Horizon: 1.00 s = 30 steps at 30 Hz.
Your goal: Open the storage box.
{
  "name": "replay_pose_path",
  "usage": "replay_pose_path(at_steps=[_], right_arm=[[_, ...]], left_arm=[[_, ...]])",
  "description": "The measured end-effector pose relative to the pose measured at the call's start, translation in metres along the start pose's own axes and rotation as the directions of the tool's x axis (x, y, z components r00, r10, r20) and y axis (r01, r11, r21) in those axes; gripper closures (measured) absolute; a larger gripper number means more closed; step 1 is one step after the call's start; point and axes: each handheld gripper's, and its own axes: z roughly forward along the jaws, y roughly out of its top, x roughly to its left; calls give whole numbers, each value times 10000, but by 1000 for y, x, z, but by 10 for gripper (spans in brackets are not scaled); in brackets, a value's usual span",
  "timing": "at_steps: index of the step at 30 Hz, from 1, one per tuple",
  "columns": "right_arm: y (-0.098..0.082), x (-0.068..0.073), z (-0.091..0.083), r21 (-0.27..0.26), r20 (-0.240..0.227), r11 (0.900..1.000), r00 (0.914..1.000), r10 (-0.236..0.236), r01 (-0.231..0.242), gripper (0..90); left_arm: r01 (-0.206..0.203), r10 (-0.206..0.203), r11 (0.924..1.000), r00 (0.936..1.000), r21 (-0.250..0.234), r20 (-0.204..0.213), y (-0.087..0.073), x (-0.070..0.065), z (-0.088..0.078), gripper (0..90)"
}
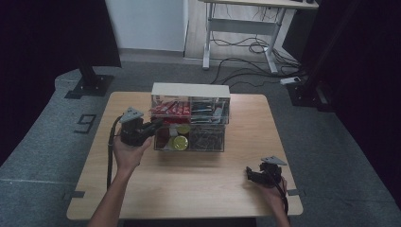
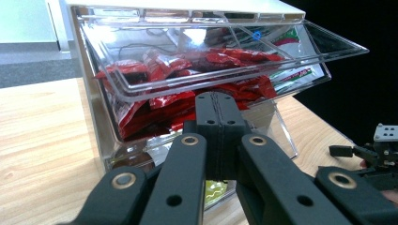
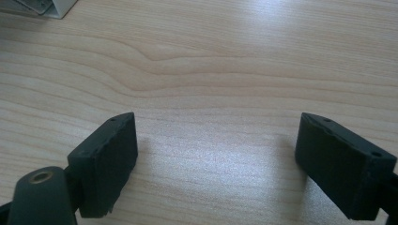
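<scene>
The left tool [image 1: 152, 127] is raised on an outstretched forearm, its jaws pressed flat together and pointing forward and to the right. The right tool [image 1: 249, 174] sits low near the person's side, held in the right hand [image 1: 274, 187], jaws spread wide apart with nothing between them.

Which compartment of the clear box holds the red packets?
The upper left compartment, beside the left gripper; its flap is tilted open.
</scene>
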Motion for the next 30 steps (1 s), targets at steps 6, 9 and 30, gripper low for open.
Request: replay_pose_path(at_steps=[6,9,30], right_arm=[[0,0,0,13,-11,10000,10000,-6,6,133],[0,0,0,14,-11,10000,10000,-5,5,133],[0,0,0,-11,-7,10000,10000,-7,7,135]], left_arm=[[-39,39,9999,10000,121,-18,4,0,5,900],[-85,86,9998,10000,166,-39,6,0,6,900],[-132,131,9999,9999,-76,-90,31,-2,1,900]])
